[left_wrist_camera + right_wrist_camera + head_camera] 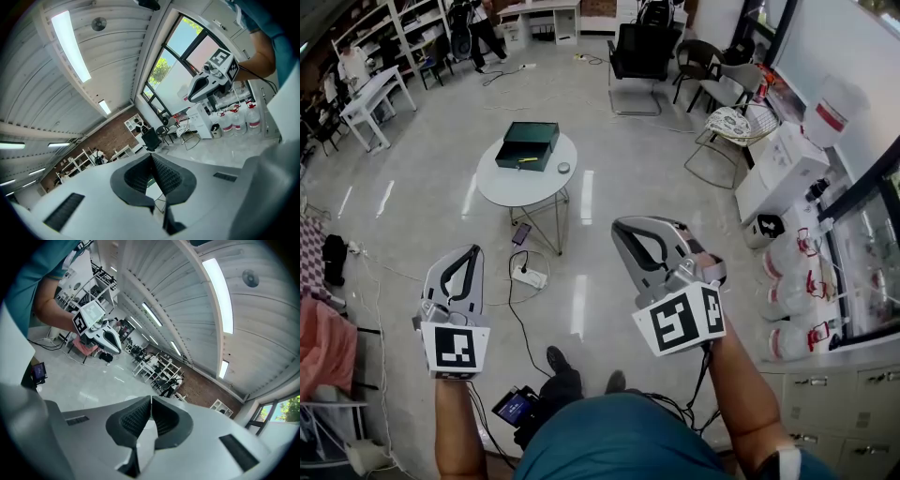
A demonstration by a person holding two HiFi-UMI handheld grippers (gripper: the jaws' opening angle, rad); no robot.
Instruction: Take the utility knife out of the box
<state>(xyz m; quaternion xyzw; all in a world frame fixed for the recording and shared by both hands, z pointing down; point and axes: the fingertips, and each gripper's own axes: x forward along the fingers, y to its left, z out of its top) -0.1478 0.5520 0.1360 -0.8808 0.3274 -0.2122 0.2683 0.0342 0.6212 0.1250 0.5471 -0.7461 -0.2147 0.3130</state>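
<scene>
Dark-green box (528, 145) sits on the round white table (511, 190); the yellow utility knife (527, 159) lies along the box's near side. Left gripper (474, 249) and right gripper (620, 225) are both well short of the table, jaws pressed together, nothing between them.

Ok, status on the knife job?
Left gripper and right gripper shut, empty. Box on table ahead, untouched. Power strip and cable lie between.
</scene>
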